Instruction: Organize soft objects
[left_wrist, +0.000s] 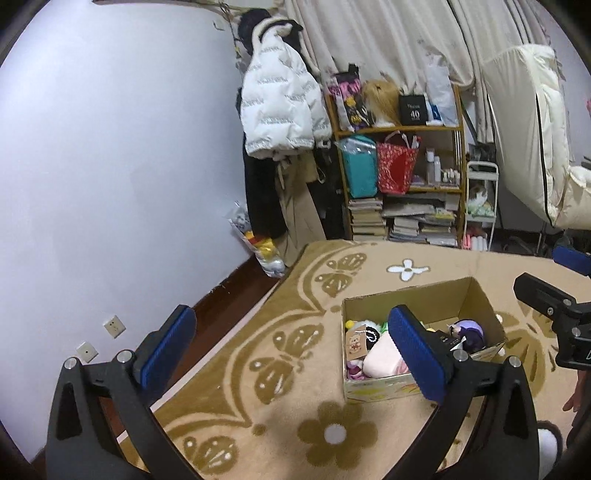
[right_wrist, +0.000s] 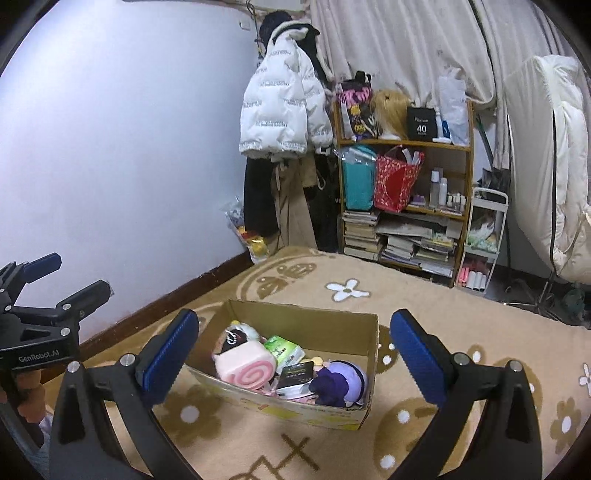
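The soft toys (right_wrist: 291, 365) lie heaped in the open cardboard box (right_wrist: 371, 354) on the patterned rug (right_wrist: 461, 310), a pink roll cushion (right_wrist: 245, 367) and a purple plush (right_wrist: 343, 380) on top, so you can lift them straight out. Your left tongs (left_wrist: 291, 349) and right tongs (right_wrist: 293, 356) both gape wide and hold nothing, hanging above the box. The rug has bare room on every side; mind the box walls, and the wall (left_wrist: 110, 166) on your left
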